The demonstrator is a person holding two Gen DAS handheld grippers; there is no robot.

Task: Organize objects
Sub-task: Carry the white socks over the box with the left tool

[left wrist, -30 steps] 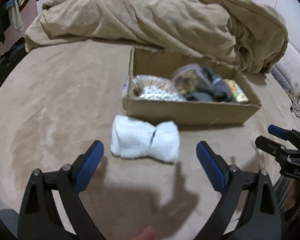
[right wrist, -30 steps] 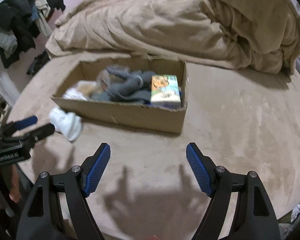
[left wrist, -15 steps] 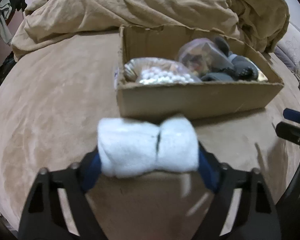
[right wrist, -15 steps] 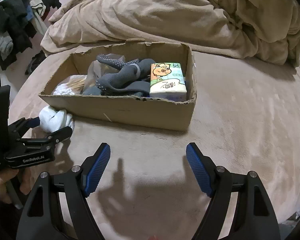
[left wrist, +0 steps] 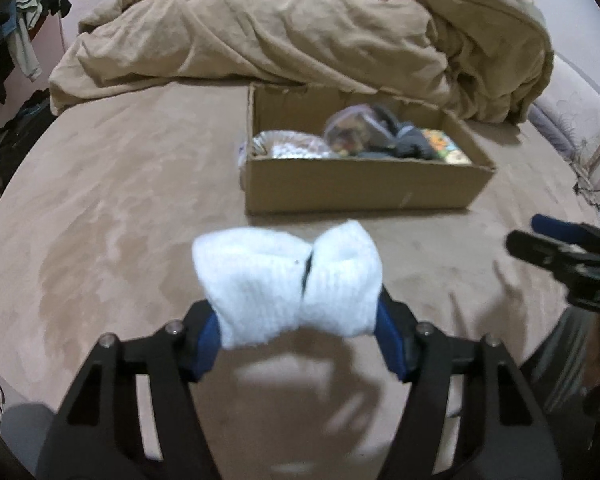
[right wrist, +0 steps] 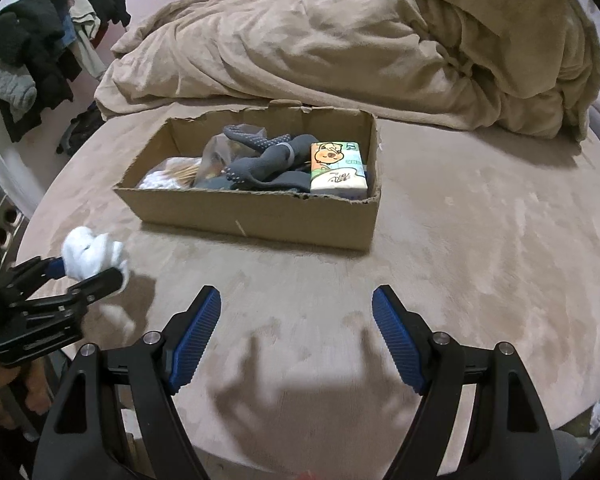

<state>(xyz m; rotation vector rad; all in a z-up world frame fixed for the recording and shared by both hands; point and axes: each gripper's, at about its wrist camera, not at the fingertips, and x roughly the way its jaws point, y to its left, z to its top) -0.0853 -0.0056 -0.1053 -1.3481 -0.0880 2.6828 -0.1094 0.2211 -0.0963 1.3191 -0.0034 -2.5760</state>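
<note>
the left gripper point(left wrist: 298, 332) has its jaws closed on a white rolled sock pair point(left wrist: 288, 280), one blue pad pressed against each end of the bundle. the socks are lifted off the bed point(left wrist: 120, 208); their shadow falls on the tan cover below, toward six o'clock in the left wrist view. seen from the right wrist camera, the same socks point(right wrist: 92, 254) and the left gripper point(right wrist: 88, 276) sit at about nine o'clock, near the bed's edge and well short of the box.

the cardboard box point(left wrist: 364, 186) stands on the bed at roughly one o'clock from the left gripper, open at the top. in the right wrist view the box point(right wrist: 260, 212) is at twelve o'clock. inside it, a printed tissue pack point(right wrist: 338, 172) lies against the right end wall, dark grey socks point(right wrist: 268, 160) with dotted soles lie in the middle touching the pack, and a clear plastic bag point(right wrist: 216, 156) and something white fill the left end; what the bag holds cannot be told.

the right gripper point(right wrist: 296, 338) hangs over bare bed cover with its jaws wide apart and nothing between the blue pads. its tips point(left wrist: 556, 240) show at three o'clock in the left wrist view.

a rumpled tan blanket point(right wrist: 360, 48) is heaped behind the box at twelve o'clock. dark clothes point(right wrist: 44, 40) hang at ten o'clock, off the bed.
</note>
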